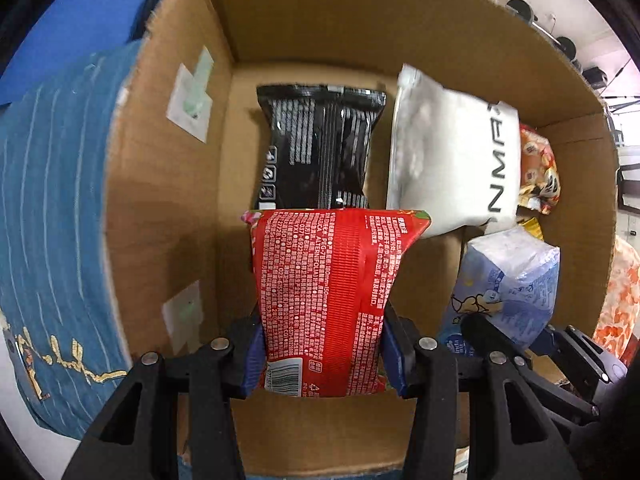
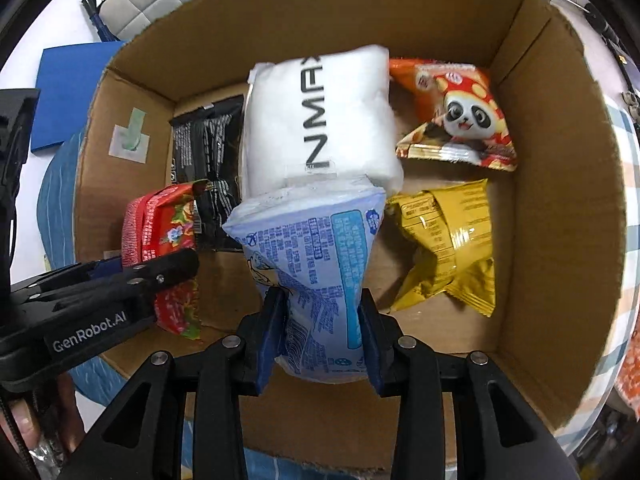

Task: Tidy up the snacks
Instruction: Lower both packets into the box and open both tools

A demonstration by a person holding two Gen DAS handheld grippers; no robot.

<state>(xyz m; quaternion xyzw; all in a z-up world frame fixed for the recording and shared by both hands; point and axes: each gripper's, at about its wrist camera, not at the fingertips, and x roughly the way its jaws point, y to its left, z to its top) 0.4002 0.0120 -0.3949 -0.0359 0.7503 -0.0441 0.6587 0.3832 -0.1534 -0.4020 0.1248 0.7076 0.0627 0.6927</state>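
Left tool (image 1: 322, 354): pinching a red packet (image 1: 324, 300), hung over the near left floor of the cardboard box (image 1: 160, 184); right tool (image 2: 322, 342): pinching a pale blue packet (image 2: 320, 276), hung over the near middle. Already lying in the box: black packet (image 1: 320, 148) far left, white pouch (image 2: 320, 120) far middle, panda bag (image 2: 456, 116) far right, yellow bag (image 2: 452, 240) on the right. By the look of it, four are stowed, two still to be released; further snacks outside cannot be told.
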